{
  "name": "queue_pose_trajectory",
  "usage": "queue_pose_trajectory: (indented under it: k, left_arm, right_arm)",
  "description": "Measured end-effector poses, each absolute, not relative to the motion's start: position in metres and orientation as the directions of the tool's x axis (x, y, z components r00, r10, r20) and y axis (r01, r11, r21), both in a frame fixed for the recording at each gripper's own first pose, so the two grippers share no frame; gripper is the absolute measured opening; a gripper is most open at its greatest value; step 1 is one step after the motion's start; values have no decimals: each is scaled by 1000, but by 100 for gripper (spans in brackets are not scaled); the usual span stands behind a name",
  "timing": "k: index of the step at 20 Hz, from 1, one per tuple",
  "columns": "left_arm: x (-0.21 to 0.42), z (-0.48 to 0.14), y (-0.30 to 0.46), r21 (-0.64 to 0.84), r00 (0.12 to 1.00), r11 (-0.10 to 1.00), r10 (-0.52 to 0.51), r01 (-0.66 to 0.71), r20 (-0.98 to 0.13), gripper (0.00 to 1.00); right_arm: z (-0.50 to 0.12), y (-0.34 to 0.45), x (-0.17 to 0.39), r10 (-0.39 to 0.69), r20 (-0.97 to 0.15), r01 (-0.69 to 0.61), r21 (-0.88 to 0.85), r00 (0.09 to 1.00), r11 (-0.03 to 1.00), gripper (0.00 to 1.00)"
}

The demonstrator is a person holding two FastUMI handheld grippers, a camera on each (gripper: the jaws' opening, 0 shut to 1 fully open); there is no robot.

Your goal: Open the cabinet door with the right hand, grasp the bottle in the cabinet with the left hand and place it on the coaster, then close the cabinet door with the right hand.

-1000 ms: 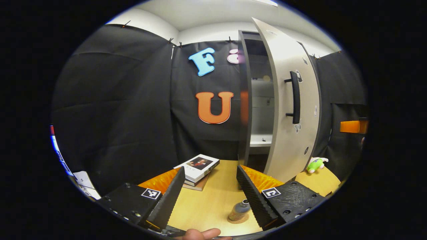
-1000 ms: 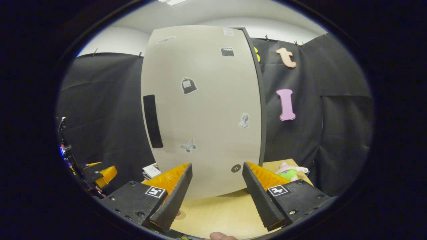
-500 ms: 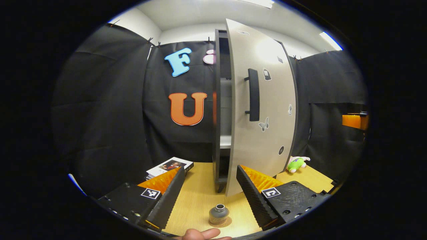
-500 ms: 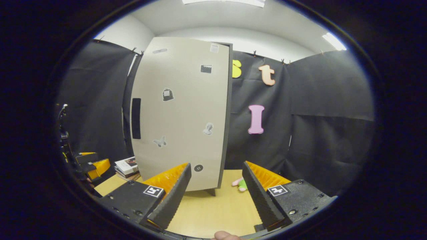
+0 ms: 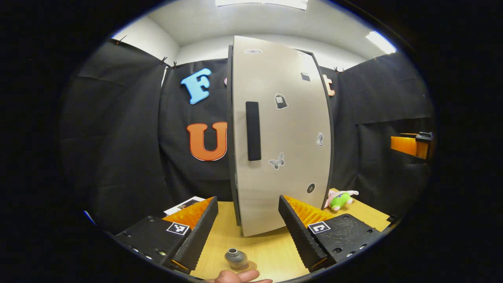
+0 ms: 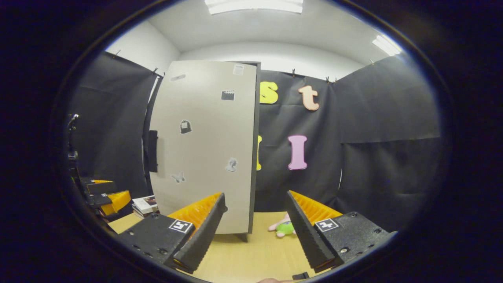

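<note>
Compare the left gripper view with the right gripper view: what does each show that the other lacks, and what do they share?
Left gripper view: the bottle standing on the coaster near the table's front edge, and the right gripper seen from outside, at the right edge.

Right gripper view: the left gripper seen from outside, at the left edge.

Both: the cabinet door with its dark handle, the stack of books, the plush toy, the wooden table, and each camera's own fingers spread apart with nothing between them.
</note>
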State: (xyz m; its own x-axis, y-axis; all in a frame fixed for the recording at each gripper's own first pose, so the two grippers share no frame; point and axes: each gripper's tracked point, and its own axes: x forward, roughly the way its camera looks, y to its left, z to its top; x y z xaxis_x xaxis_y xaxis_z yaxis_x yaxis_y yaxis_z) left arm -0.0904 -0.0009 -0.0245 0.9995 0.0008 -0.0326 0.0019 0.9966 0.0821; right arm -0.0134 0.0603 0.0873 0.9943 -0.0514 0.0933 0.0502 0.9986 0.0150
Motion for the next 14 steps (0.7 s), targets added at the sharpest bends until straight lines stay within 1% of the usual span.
queue_pose_trajectory:
  k: [3,4,5,6,7,8,9,10,13,14]
  left_arm:
    - [-90,-17,-20,107,1000,994,6,-3,-26,94]
    - [-91,-14,-25,108,1000,994,10,-7,-23,94]
    - [-91,-14,-31,105,1000,995,7,-5,-23,94]
    - [-91,-14,-37,100,1000,995,4,-1,-27,94]
    - [-90,-14,-40,101,1000,995,6,-3,-30,94]
    - [-91,-12,-42,103,999,995,12,-9,-32,94]
    - [-90,-14,-43,101,999,995,18,-14,-38,94]
    - [-90,-14,-45,98,999,995,27,-23,-42,94]
    - [-88,-13,-51,88,998,995,48,-43,-45,94]
    - [-88,-13,-52,89,997,995,54,-50,-47,94]
  right_arm:
    - [85,53,-10,-18,79,17,16,997,1000,95]
    - [81,49,-8,-10,67,9,15,998,1000,98]
    - [79,46,-6,0,59,-1,20,998,1000,98]
    - [78,42,-5,9,57,-11,30,998,999,95]
    - [79,39,-5,12,59,-15,39,998,999,98]
    - [77,35,-4,17,58,-19,44,998,999,95]
    - [77,31,-2,22,57,-25,47,998,999,95]
    - [76,26,-3,24,56,-26,47,998,999,98]
    - [75,11,-2,27,54,-29,44,998,999,98]
    - [74,6,-2,26,52,-29,45,998,999,95]
